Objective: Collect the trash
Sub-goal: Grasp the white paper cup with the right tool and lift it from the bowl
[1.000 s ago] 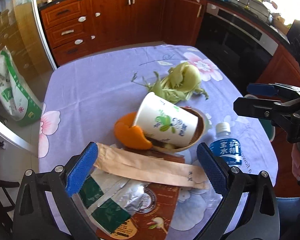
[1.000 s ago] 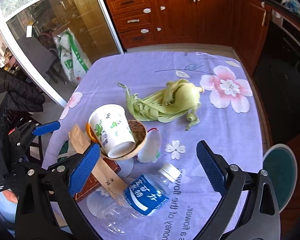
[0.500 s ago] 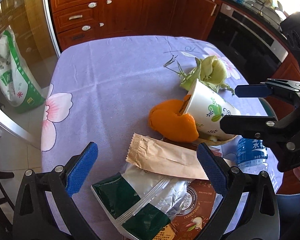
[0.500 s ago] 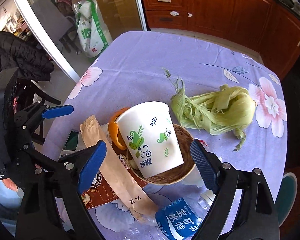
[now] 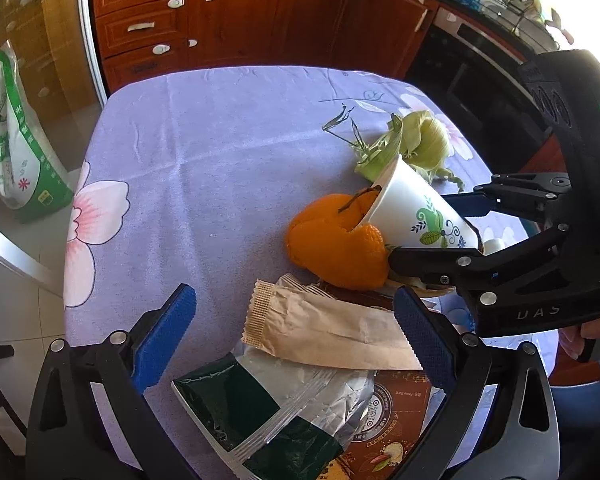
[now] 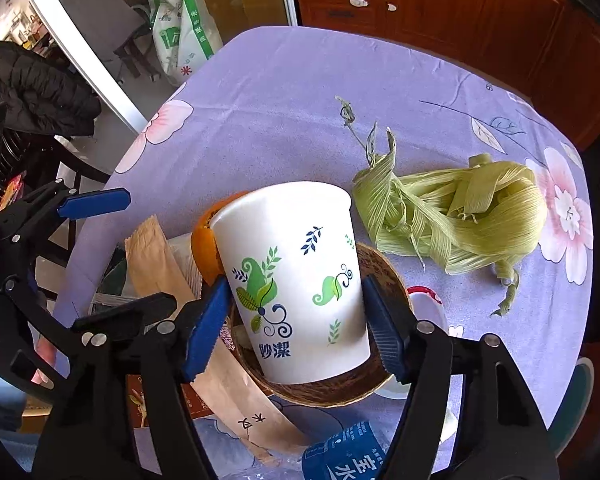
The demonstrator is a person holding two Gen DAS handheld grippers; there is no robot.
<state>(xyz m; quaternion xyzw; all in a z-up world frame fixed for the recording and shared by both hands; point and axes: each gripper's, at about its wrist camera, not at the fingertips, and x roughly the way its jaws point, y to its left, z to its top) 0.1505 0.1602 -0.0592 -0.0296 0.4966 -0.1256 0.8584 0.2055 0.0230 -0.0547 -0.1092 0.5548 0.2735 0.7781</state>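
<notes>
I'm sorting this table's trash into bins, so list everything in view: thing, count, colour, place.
paper cup: 1, white with green print, tilted in the bowl
bowl: 1, brown, under the cup
orange peel: 1, orange, beside the cup
corn husk: 1 pile, pale green, beyond the cup
paper sleeve: 1, tan, front
foil packet: 1, dark green and silver, front
bottle: 1, clear, blue label, front edge
tablecloth: 1, lilac, floral
left gripper: open, over the sleeve
right gripper: closing around the cup
</notes>
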